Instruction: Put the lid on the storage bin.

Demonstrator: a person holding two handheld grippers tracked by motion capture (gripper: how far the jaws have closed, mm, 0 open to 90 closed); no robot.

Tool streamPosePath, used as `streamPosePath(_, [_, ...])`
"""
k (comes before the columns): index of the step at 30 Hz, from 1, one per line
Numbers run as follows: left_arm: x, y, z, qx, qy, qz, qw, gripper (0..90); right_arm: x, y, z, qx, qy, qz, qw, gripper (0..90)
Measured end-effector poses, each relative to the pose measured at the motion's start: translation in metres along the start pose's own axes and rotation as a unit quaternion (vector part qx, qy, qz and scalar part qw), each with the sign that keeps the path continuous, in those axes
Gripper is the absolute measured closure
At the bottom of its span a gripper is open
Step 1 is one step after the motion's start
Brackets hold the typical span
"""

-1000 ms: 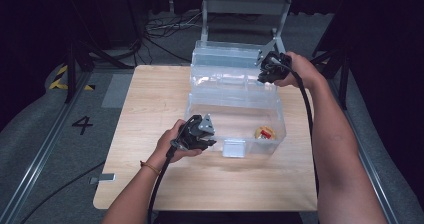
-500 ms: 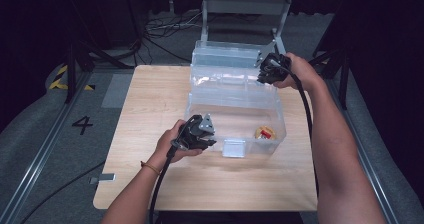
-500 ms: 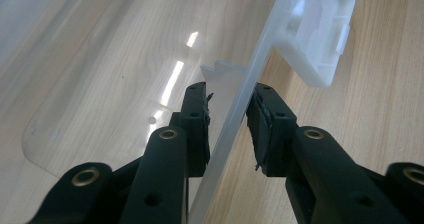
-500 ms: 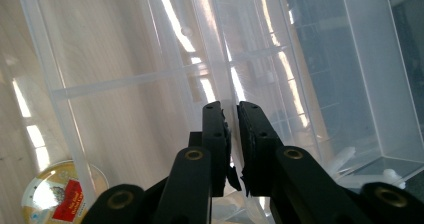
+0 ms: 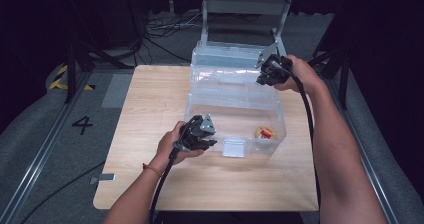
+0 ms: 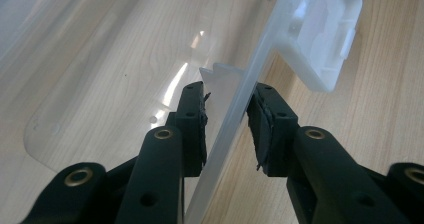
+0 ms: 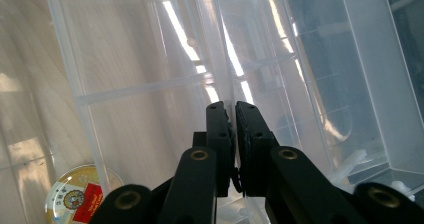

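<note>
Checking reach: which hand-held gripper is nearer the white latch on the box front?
Left hand-held gripper: it clamps the front wall beside the latch. The right hand-held gripper grips the far wall.

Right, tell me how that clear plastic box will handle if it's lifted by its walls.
The clear plastic box probably weighs little: it holds one small round tin. Its thin walls may flex where the left tool and right tool pinch them. The smooth plastic could slip.

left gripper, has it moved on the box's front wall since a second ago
No. In the high view the left gripper sits at the same spot on the clear box front wall, just left of the white latch, as in both earlier pictures.
</note>
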State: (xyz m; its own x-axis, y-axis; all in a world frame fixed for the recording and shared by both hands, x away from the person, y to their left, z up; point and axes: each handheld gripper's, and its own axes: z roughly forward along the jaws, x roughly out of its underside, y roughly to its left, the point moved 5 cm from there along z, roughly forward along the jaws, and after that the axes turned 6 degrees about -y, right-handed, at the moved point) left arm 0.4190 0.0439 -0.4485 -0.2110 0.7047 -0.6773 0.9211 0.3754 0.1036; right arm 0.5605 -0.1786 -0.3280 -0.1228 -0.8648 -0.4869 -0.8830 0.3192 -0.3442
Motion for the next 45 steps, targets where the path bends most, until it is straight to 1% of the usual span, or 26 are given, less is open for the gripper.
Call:
streamPosePath(4, [0.000, 0.000, 0.000, 0.000, 0.000, 0.001, 1.0000, 68.8, -0.001, 0.003, -0.004, -0.005, -0.005, 0.002, 1.0000, 86.4])
streamPosePath(5, [0.000, 0.000, 0.000, 0.000, 0.000, 0.001, 1.0000, 68.8, -0.001, 0.004, -0.005, -0.007, -0.008, 0.009, 0.9999, 86.4])
streamPosePath(6, [0.000, 0.000, 0.000, 0.001, 0.001, 0.000, 1.0000, 68.8, 0.000, 0.005, -0.006, -0.008, -0.008, 0.009, 0.9999, 86.4])
streamPosePath(12, [0.001, -0.001, 0.000, 0.002, -0.002, -0.002, 1.0000, 67.2, 0.001, 0.011, -0.010, -0.003, -0.007, 0.003, 1.0000, 86.5])
streamPosePath(15, [0.001, -0.001, 0.000, 0.002, -0.004, -0.002, 1.0000, 66.7, 0.002, 0.012, -0.011, -0.003, -0.006, 0.007, 1.0000, 86.5])
streamPosePath(17, [0.001, -0.001, 0.000, 0.002, -0.003, -0.004, 1.0000, 66.5, 0.003, 0.014, -0.013, 0.002, -0.006, 0.002, 1.0000, 86.6])
streamPosePath(22, [0.001, -0.002, 0.001, 0.000, -0.005, -0.006, 1.0000, 66.0, 0.002, 0.019, -0.015, -0.001, -0.010, -0.001, 0.9999, 86.8])
streamPosePath(25, [0.001, -0.002, 0.001, -0.002, -0.006, -0.006, 1.0000, 65.4, 0.001, 0.021, -0.017, 0.001, -0.009, -0.008, 0.9999, 86.8])
streamPosePath(31, [0.000, -0.003, 0.001, -0.005, -0.006, -0.008, 0.9999, 65.1, 0.002, 0.026, -0.020, 0.000, -0.015, -0.008, 0.9999, 86.8])
streamPosePath(35, [0.000, -0.003, 0.002, -0.006, -0.007, -0.005, 0.9999, 64.8, 0.003, 0.031, -0.022, 0.002, -0.023, -0.008, 0.9997, 86.8])
streamPosePath(38, [-0.003, -0.005, 0.004, -0.007, -0.013, 0.000, 0.9999, 65.1, 0.003, 0.034, -0.024, -0.002, -0.028, -0.013, 0.9995, 86.9])
streamPosePath(39, [-0.003, -0.005, 0.005, -0.009, -0.012, 0.000, 0.9999, 65.0, 0.003, 0.034, -0.024, -0.003, -0.029, -0.010, 0.9995, 86.9])
streamPosePath(41, [-0.004, -0.005, 0.005, -0.007, -0.008, -0.002, 0.9999, 64.8, 0.002, 0.035, -0.024, -0.003, -0.028, -0.012, 0.9995, 86.9])
streamPosePath(43, [-0.004, -0.005, 0.005, -0.009, -0.009, -0.005, 0.9999, 64.7, 0.000, 0.036, -0.023, 0.000, -0.021, -0.016, 0.9996, 86.8])
streamPosePath(45, [-0.004, -0.005, 0.005, -0.010, -0.011, -0.008, 0.9999, 64.5, 0.000, 0.036, -0.023, 0.002, -0.021, -0.016, 0.9996, 86.8])
